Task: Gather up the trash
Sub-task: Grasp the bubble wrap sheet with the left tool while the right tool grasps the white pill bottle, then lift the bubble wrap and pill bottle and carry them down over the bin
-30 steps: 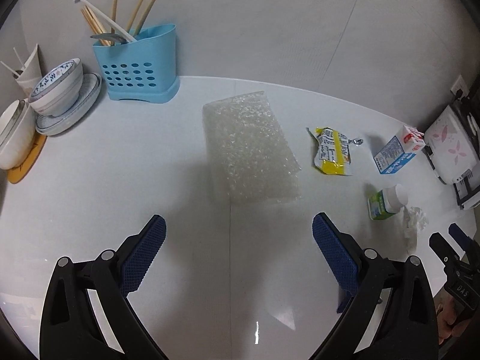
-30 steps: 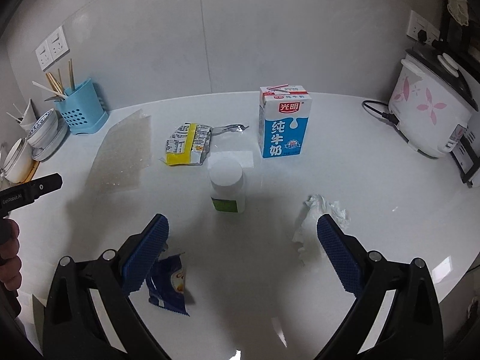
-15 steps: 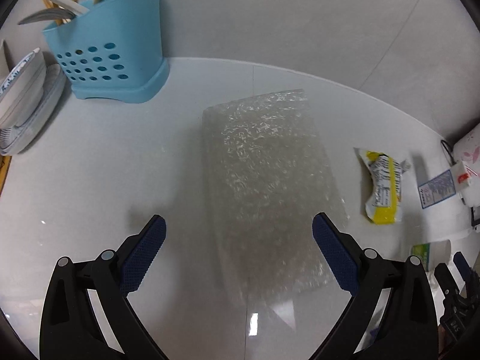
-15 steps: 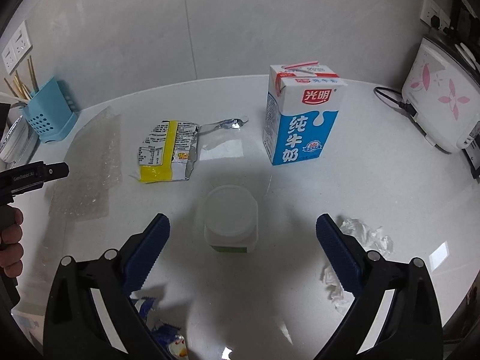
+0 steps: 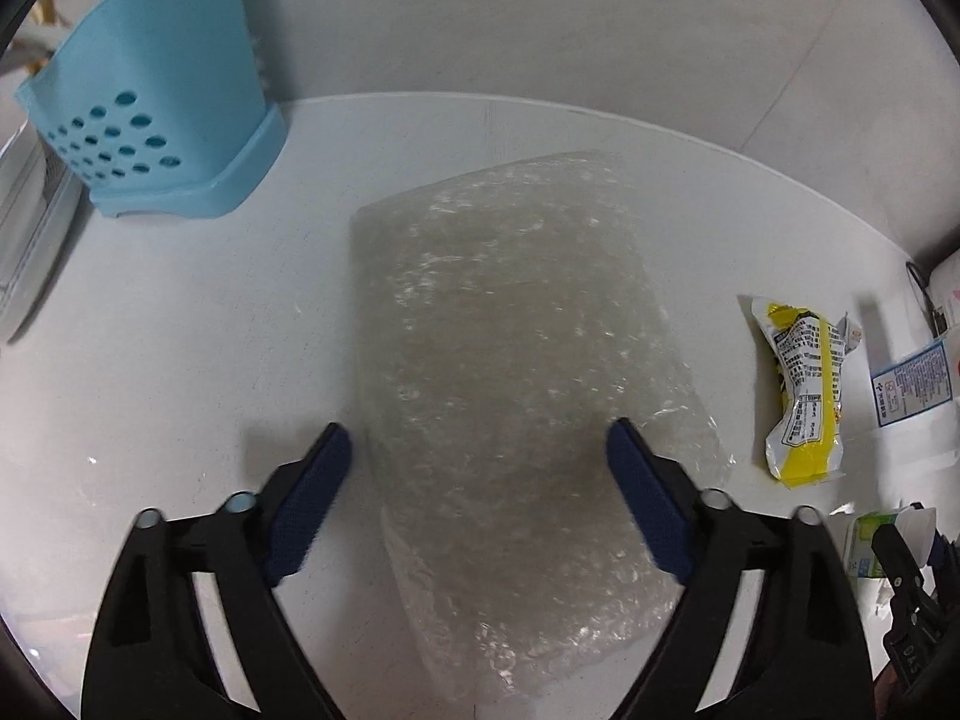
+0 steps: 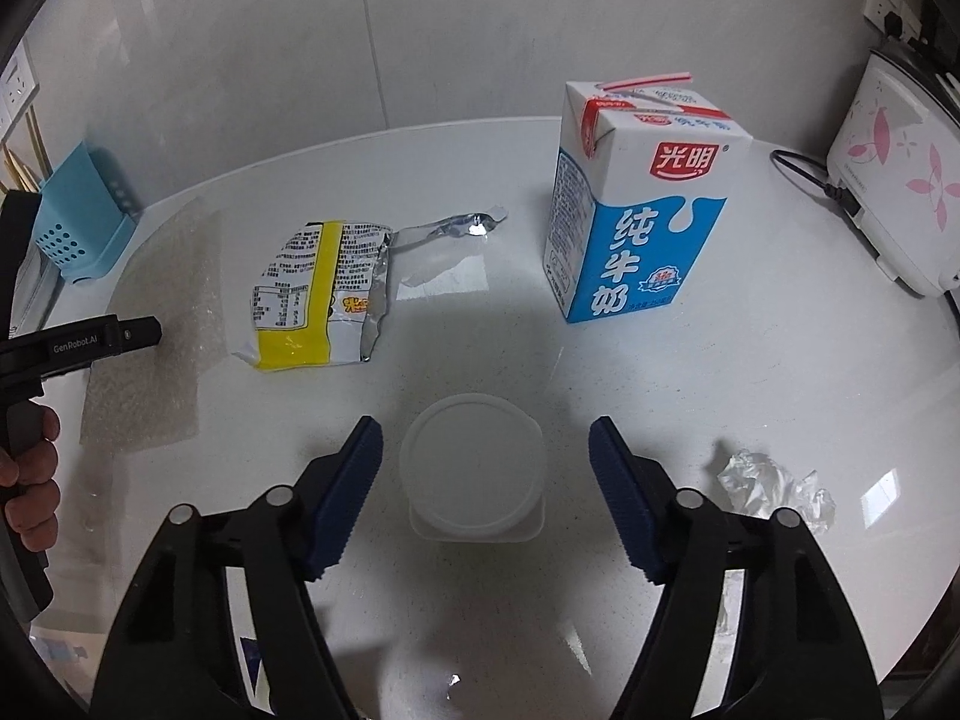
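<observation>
Plastic bubble wrap (image 5: 510, 360) between closing left claw (image 5: 480, 450); cup (image 6: 474, 468) between closing right claw (image 6: 486, 438).

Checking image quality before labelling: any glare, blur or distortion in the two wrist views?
Left wrist: soft blur on the bubble wrap, fisheye bends the counter edge. Right wrist: sharp, milk carton print readable, bright glare patch on the counter right of the crumpled tissue.

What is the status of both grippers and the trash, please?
Left gripper open, closing over clear bubble-wrap sheet. Right gripper open, closing around white round-lidded plastic cup. Nothing in the way.
</observation>
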`<move>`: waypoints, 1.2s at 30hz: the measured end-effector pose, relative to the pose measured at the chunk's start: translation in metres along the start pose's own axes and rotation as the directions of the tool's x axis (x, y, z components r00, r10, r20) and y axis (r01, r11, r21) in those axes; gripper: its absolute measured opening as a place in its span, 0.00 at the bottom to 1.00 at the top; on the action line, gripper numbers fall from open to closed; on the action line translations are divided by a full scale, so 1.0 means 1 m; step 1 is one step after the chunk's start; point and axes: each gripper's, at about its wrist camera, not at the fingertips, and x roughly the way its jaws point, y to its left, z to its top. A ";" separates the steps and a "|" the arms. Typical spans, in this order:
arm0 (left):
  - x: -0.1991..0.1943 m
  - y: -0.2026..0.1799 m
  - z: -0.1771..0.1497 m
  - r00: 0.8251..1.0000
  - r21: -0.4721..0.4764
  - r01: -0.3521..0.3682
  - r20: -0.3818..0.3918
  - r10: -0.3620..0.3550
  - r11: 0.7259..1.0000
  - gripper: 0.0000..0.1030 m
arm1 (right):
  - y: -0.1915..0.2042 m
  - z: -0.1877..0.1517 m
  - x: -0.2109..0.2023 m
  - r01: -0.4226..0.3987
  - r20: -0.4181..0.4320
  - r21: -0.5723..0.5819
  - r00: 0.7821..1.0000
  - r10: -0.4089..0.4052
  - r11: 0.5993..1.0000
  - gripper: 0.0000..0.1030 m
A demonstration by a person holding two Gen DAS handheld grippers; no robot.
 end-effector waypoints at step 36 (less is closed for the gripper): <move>-0.099 -0.023 -0.050 0.993 0.053 0.076 0.085 -0.080 0.996 0.15 | -0.010 -0.004 -0.055 -0.027 0.057 -0.035 0.998 0.029 0.999 0.38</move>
